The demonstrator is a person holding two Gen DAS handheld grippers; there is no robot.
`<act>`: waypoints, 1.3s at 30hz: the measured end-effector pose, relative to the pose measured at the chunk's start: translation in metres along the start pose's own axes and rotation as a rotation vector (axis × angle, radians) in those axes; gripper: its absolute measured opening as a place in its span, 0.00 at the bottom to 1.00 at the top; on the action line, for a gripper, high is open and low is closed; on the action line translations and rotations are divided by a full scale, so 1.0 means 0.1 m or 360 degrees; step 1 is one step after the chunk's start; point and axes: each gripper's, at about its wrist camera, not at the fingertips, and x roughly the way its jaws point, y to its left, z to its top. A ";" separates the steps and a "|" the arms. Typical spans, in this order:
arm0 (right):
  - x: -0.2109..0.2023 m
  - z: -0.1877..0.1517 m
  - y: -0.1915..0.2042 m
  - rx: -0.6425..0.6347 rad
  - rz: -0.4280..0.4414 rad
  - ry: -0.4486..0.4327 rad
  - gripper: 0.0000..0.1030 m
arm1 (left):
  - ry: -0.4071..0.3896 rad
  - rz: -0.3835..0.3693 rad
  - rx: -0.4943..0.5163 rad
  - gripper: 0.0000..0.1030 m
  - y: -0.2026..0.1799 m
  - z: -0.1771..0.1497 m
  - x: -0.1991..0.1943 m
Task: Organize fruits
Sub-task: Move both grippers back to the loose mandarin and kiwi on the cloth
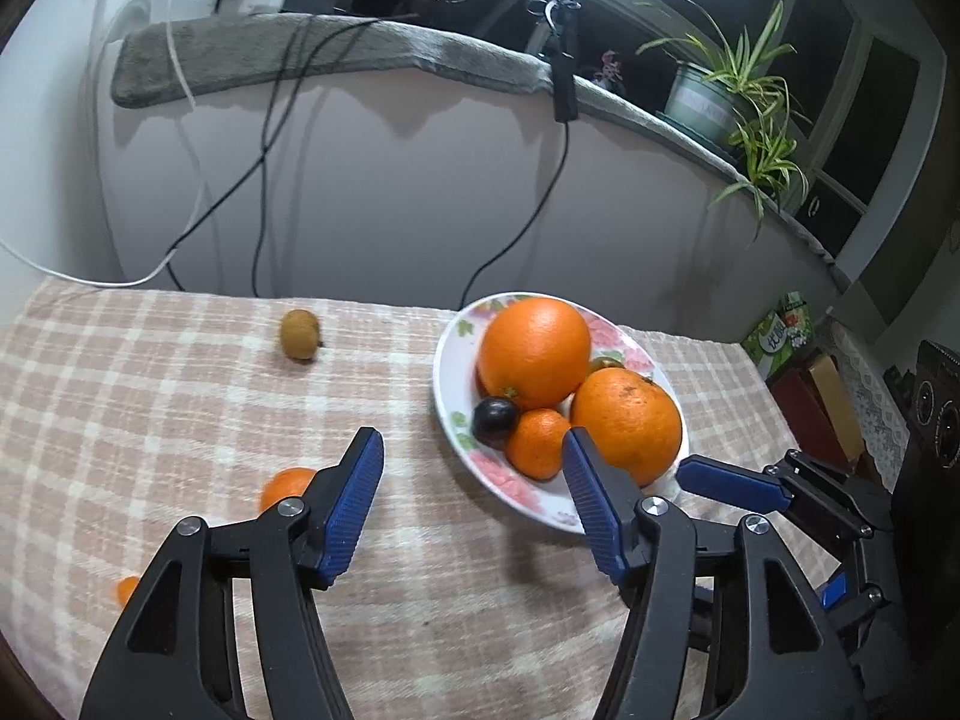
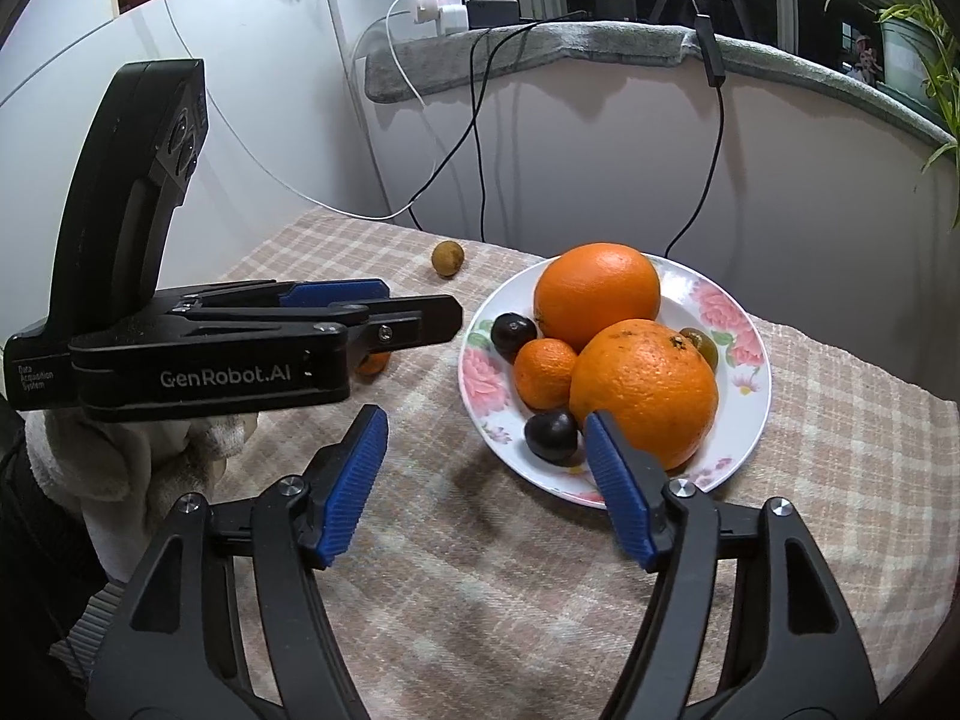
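A flowered plate (image 1: 480, 468) (image 2: 753, 384) on the checked cloth holds two big oranges (image 1: 534, 351) (image 2: 645, 393), a small mandarin (image 1: 536, 443) (image 2: 543, 372), dark plums (image 1: 494, 420) (image 2: 551, 435) and a greenish fruit (image 2: 699, 345). A brown kiwi-like fruit (image 1: 298, 333) (image 2: 447, 258) lies loose on the cloth far left of the plate. A loose mandarin (image 1: 287, 486) (image 2: 372, 363) and a smaller orange fruit (image 1: 126, 589) lie left. My left gripper (image 1: 474, 504) is open and empty, just left of the plate. My right gripper (image 2: 486, 480) is open and empty at the plate's near edge.
A checked cloth (image 1: 150, 408) covers the table. Cables (image 1: 264, 168) hang down the white wall behind. A grey-covered sill carries a potted plant (image 1: 714, 96). Boxes (image 1: 798, 348) stand past the table's right edge. A gloved hand (image 2: 150, 450) holds the left gripper.
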 end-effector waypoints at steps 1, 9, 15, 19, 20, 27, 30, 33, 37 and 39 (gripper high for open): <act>0.00 0.00 0.01 -0.0004 0.0003 -0.0001 0.71 | -0.0005 0.0009 -0.0005 0.60 0.03 0.00 -0.03; 0.00 0.03 0.15 -0.0048 0.0034 -0.0006 0.80 | -0.0067 0.0146 -0.0003 0.62 0.33 -0.06 -0.33; 0.06 0.07 0.24 -0.0057 0.0074 0.0002 0.80 | -0.0078 0.0266 -0.0002 0.62 0.59 -0.19 -0.51; 0.12 0.10 0.31 -0.0080 0.0093 0.0005 0.80 | -0.0058 0.0320 -0.0014 0.62 0.74 -0.31 -0.59; 0.13 0.11 0.33 -0.0084 0.0097 0.0007 0.80 | -0.0051 0.0324 -0.0020 0.62 0.77 -0.34 -0.61; 0.31 0.20 0.45 -0.0091 0.0141 0.0027 0.80 | 0.0015 0.0332 -0.0065 0.50 0.90 -0.57 -0.62; 0.41 0.23 0.51 -0.0105 0.0150 0.0041 0.80 | 0.0046 0.0321 -0.0064 0.42 0.91 -0.65 -0.59; 0.50 0.25 0.57 -0.0121 0.0159 0.0060 0.80 | 0.0070 0.0322 -0.0057 0.40 0.91 -0.70 -0.55; 0.63 0.27 0.66 -0.0154 0.0164 0.0092 0.75 | 0.0078 0.0338 -0.0060 0.37 0.94 -0.71 -0.52; 0.71 0.28 0.69 -0.0164 0.0164 0.0113 0.72 | 0.0075 0.0326 -0.0067 0.35 0.95 -0.71 -0.54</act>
